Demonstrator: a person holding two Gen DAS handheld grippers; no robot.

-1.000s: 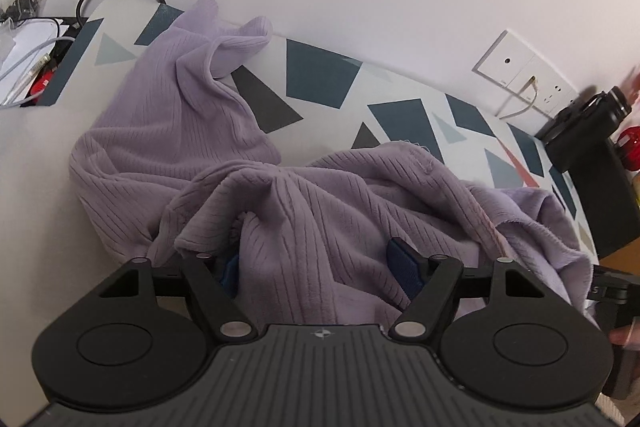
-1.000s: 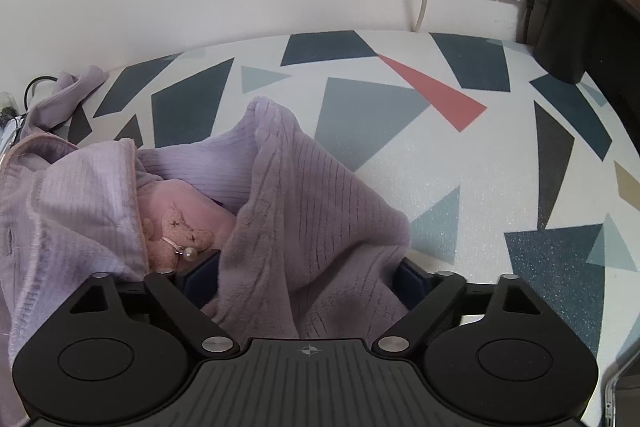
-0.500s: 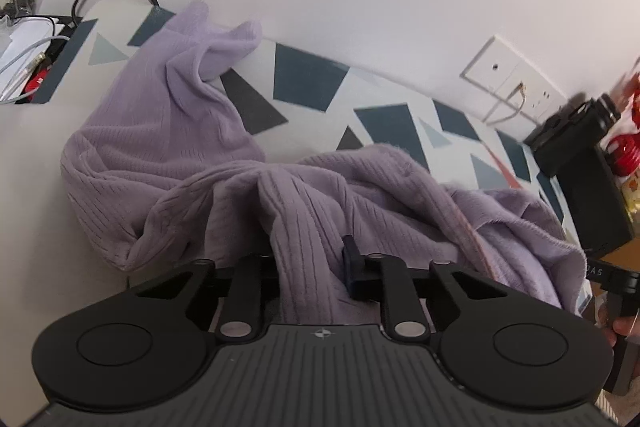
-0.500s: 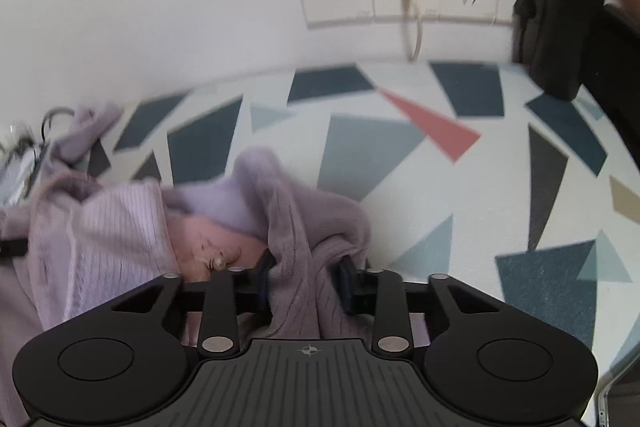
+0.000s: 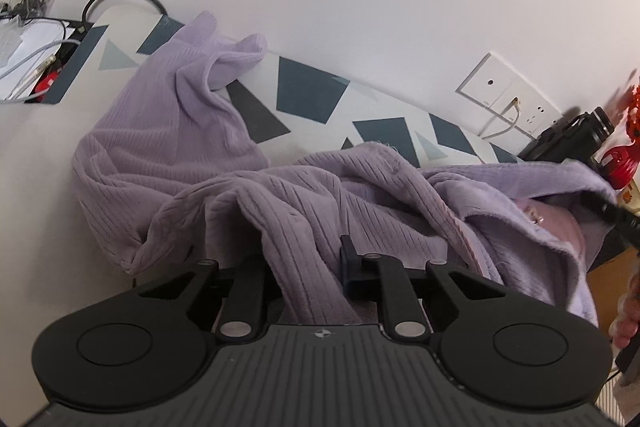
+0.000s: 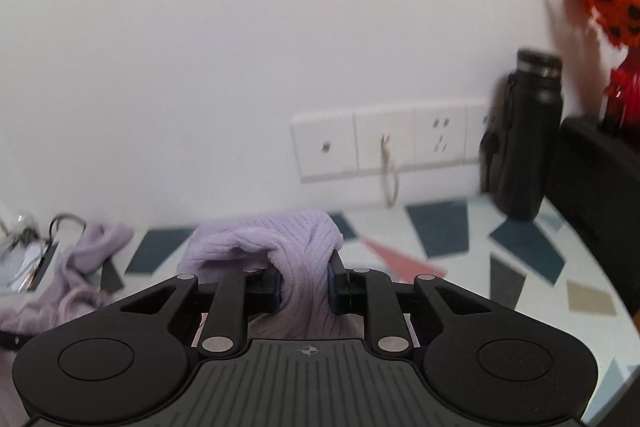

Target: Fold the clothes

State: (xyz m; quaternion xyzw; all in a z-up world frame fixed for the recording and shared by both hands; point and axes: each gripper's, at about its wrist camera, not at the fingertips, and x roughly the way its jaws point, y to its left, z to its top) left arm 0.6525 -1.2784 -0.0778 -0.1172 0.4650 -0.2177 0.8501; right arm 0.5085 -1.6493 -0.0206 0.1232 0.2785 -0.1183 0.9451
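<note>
Both claws closed since earlier | left claw, right claw: pinching lilac sweater

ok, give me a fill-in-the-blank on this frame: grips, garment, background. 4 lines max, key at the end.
1. The sweater is ____ in colour.
2. The right gripper is shut on a bunch of ____.
3. The left gripper is ____ on a sweater fold.
4. Right of the wall sockets, on the table, stands a black ____.

Missing words: purple; sweater; shut; bottle
</note>
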